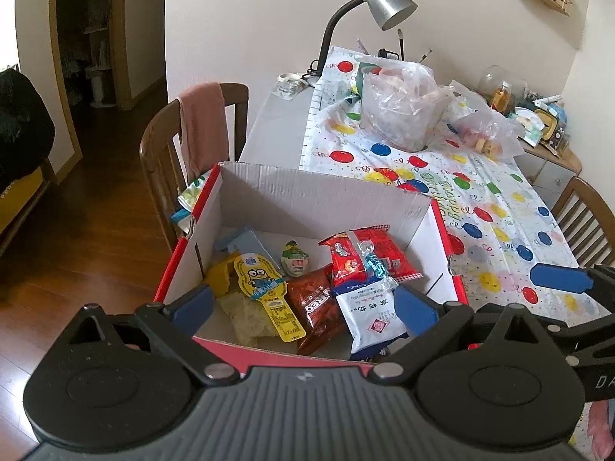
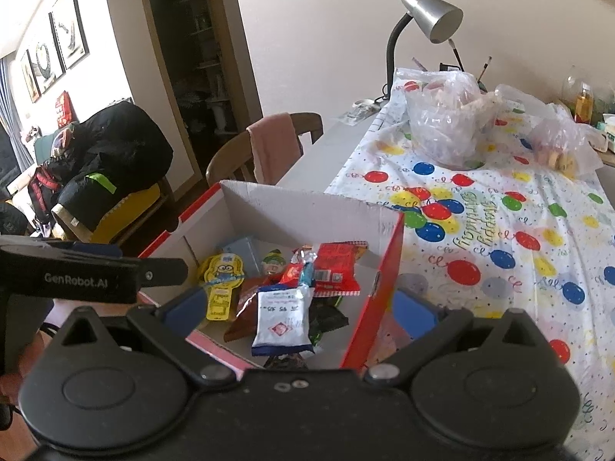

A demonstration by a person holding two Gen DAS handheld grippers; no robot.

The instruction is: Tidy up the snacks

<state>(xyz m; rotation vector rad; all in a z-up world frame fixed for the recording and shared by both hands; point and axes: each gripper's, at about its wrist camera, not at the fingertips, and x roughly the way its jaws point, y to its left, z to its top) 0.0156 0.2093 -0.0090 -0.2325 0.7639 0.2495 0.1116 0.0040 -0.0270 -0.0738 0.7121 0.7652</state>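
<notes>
A red and white cardboard box point(image 1: 319, 196) stands at the table's near left corner and also shows in the right wrist view point(image 2: 307, 207). Inside lie several snacks: a yellow Minion packet point(image 1: 265, 288), a brown Oreo bag point(image 1: 317, 307), a white pouch point(image 1: 369, 311), a red packet point(image 1: 369, 257) and a wrapped candy point(image 1: 374, 265). My left gripper point(image 1: 303, 305) is open and empty above the box's near edge. My right gripper point(image 2: 298, 307) is open and empty, straddling the box's near right corner; its blue fingertip point(image 1: 557, 276) shows at the right of the left wrist view.
A balloon-print tablecloth point(image 2: 499, 238) covers the table. Clear plastic bags point(image 1: 403, 107) and a grey desk lamp point(image 1: 386, 4) stand at the far end. A wooden chair with a pink cloth point(image 1: 200, 126) stands left of the box; another chair point(image 1: 584, 215) is on the right.
</notes>
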